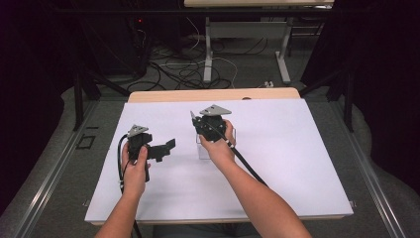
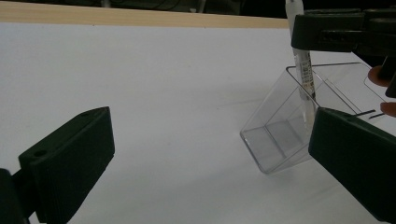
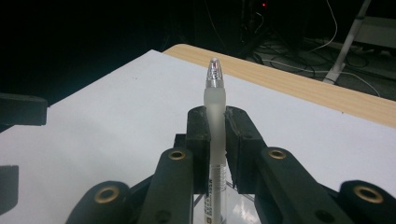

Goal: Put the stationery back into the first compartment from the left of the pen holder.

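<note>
From above, the right gripper [image 1: 210, 124] is holding a pen [image 1: 192, 116] over the clear box [image 1: 204, 150] on the counter [image 1: 297, 163]. The left gripper [image 2: 210, 154] is idling beside, fingers wide, watching the upright pen [image 2: 304, 74] entering the tilted, otherwise empty box [image 2: 280, 135]. The right fingers [image 3: 198, 140] are clamping the pen [image 3: 215, 107].

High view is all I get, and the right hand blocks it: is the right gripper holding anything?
Observer: Yes, the right gripper is shut on a pen, gripped mid-barrel.
Operator: Where is its lower end?
Observer: Inside the clear plastic holder, which stands tilted on the white sheet.
Operator: And the left gripper?
Observer: The left gripper is open, with nothing between its jaws, facing the holder.
</note>
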`<state>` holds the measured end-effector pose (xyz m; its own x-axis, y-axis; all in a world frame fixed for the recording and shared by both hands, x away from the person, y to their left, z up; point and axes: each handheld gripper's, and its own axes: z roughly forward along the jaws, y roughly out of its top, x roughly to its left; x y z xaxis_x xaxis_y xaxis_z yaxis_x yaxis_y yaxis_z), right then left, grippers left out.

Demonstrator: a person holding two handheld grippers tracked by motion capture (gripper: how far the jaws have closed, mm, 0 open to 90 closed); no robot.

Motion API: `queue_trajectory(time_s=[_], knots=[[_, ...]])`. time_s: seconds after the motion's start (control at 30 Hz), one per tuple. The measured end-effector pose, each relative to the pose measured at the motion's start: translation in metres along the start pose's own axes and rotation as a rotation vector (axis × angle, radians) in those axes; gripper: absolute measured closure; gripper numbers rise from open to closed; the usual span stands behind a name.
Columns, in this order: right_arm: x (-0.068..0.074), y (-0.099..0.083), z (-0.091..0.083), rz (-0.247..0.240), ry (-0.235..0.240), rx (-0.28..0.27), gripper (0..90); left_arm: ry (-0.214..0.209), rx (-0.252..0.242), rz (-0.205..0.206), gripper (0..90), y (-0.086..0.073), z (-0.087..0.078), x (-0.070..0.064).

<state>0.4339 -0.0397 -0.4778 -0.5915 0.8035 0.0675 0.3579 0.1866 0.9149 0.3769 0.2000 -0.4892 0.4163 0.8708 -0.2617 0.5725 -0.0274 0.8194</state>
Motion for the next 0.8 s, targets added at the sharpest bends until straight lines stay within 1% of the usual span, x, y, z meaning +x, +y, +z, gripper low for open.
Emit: queue_trajectory(time_s=[0.13, 0.17, 0.2, 0.23, 0.27, 0.3, 0.33, 0.37, 0.43, 0.47, 0.57, 0.63, 0.7, 0.77, 0.8], knots=[[-0.0011, -0.0032, -0.0006, 0.005, -0.002, -0.004, 80.0, 0.0, 0.002, 0.003, 0.3, -0.0003, 0.0002, -0.0001], [-0.0009, -0.0039, -0.0013, 0.01, -0.002, 0.003, 80.0, -0.002, 0.001, 0.002, 0.3, -0.0003, 0.0003, -0.0002], [-0.0008, -0.0044, -0.0018, 0.007, -0.003, 0.007, 79.9, 0.003, -0.012, 0.0, 0.3, -0.0007, 0.0011, -0.0008], [-0.0005, -0.0051, -0.0015, 0.006, -0.001, -0.005, 79.9, 0.003, -0.012, 0.001, 0.4, -0.0009, 0.001, -0.0009], [-0.0002, -0.0053, -0.0027, 0.0, -0.003, 0.007, 79.9, 0.003, -0.01, 0.001, 0.4, -0.0011, 0.0009, -0.0009], [0.0006, -0.0057, -0.0032, 0.003, -0.003, 0.008, 79.9, 0.002, -0.011, 0.001, 0.3, -0.0012, 0.0009, -0.0008], [0.0007, -0.0061, -0.0037, -0.004, -0.001, 0.012, 79.9, 0.001, -0.005, 0.0, 0.4, -0.0011, 0.0001, -0.0006], [0.0013, -0.0071, -0.0029, -0.003, 0.004, -0.009, 79.9, 0.001, 0.003, -0.002, 0.4, -0.0008, -0.0009, -0.0004], [0.0021, -0.0081, -0.0039, -0.011, 0.0, 0.0, 79.8, 0.002, -0.001, -0.002, 0.3, -0.001, -0.001, 0.0003], [0.0021, -0.009, -0.0034, -0.011, 0.004, -0.01, 79.8, 0.0, 0.001, -0.004, 0.4, -0.0011, -0.001, 0.0004], [0.0016, -0.0098, -0.0044, -0.017, 0.0, -0.009, 79.1, 0.0, 0.004, -0.003, 0.3, -0.0012, -0.0005, 0.0004], [0.0011, -0.0093, -0.0054, -0.009, 0.009, -0.001, 74.6, -0.001, 0.001, -0.001, 0.4, -0.0013, 0.0004, 0.0], [0.0005, -0.0086, -0.0059, -0.022, 0.019, -0.004, 68.4, 0.002, 0.006, 0.001, 0.4, -0.0014, 0.0005, 0.0002], [0.0008, -0.0072, -0.0085, -0.04, 0.022, 0.015, 65.0, 0.0, 0.002, 0.001, 0.3, -0.0013, 0.0009, 0.0007], [0.0014, -0.0073, -0.009, -0.035, 0.027, 0.002, 63.2, 0.002, 0.003, 0.0, 0.4, -0.0014, 0.0007, 0.001]])
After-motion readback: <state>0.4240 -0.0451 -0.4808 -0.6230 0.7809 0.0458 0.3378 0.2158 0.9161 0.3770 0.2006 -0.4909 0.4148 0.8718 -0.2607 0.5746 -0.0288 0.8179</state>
